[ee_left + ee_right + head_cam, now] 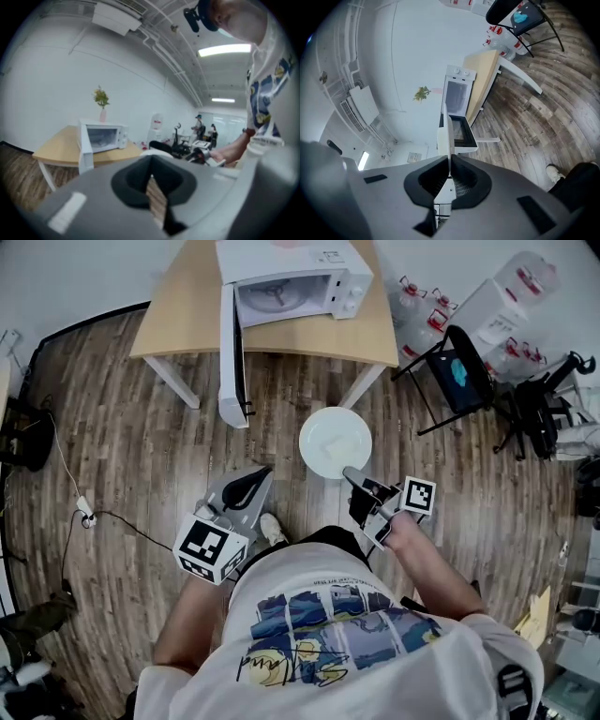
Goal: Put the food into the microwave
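Observation:
My right gripper [349,474] is shut on the near rim of a white plate [333,439], held level over the wooden floor; I cannot make out what lies on it. In the right gripper view the plate [445,136] shows edge-on, pinched between the jaws [449,161]. To the plate's left my left gripper [264,474] is shut with nothing in it; its tips [151,174] meet. Ahead, the white microwave [300,277] stands on a light wooden table [187,315] with its door [230,357] swung open to the left. The microwave [105,136] also shows in the left gripper view.
A black folding chair [459,367] and several large water bottles [506,296] stand right of the table. A black stand [544,418] is at far right. A cable and plug [84,512] lie on the floor at left. A vase of flowers [101,101] tops the microwave.

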Demonstrator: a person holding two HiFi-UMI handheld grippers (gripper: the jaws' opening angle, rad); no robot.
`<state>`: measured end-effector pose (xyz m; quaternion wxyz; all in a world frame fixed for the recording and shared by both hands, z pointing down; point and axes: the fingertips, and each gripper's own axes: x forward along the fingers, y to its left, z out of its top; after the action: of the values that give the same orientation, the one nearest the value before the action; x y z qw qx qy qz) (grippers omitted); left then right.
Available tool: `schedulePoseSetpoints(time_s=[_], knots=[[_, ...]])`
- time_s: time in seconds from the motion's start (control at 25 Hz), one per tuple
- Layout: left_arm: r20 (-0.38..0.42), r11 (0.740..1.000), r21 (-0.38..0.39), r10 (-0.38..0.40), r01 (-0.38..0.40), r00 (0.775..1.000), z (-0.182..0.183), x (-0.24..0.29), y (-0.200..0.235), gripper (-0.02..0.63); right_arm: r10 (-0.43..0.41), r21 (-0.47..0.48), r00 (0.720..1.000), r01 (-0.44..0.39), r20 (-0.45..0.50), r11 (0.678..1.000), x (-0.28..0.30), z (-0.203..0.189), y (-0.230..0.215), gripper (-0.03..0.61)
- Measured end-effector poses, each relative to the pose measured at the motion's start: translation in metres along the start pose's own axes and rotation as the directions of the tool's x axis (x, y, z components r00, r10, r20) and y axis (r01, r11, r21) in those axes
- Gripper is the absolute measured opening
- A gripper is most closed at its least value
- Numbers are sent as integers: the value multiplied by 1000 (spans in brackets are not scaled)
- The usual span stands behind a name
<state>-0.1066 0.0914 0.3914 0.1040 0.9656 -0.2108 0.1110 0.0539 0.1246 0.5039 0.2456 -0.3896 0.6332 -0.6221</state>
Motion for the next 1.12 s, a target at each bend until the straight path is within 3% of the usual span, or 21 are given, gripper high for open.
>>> schedulePoseSetpoints(time_s=[0.4, 0.68, 1.12], knots=[[33, 999, -25, -27, 28, 999, 25, 7, 55, 9, -4, 23, 1000, 4, 25, 1000, 76, 41, 10, 12], [53, 999, -27, 29, -28, 998, 62, 37, 103, 9, -12, 32, 1000, 12, 7, 999, 131, 112, 2, 12], [11, 992, -48, 114, -113, 993, 101, 114, 173, 8, -21, 23, 997, 23, -74, 999, 240, 225, -15, 12]])
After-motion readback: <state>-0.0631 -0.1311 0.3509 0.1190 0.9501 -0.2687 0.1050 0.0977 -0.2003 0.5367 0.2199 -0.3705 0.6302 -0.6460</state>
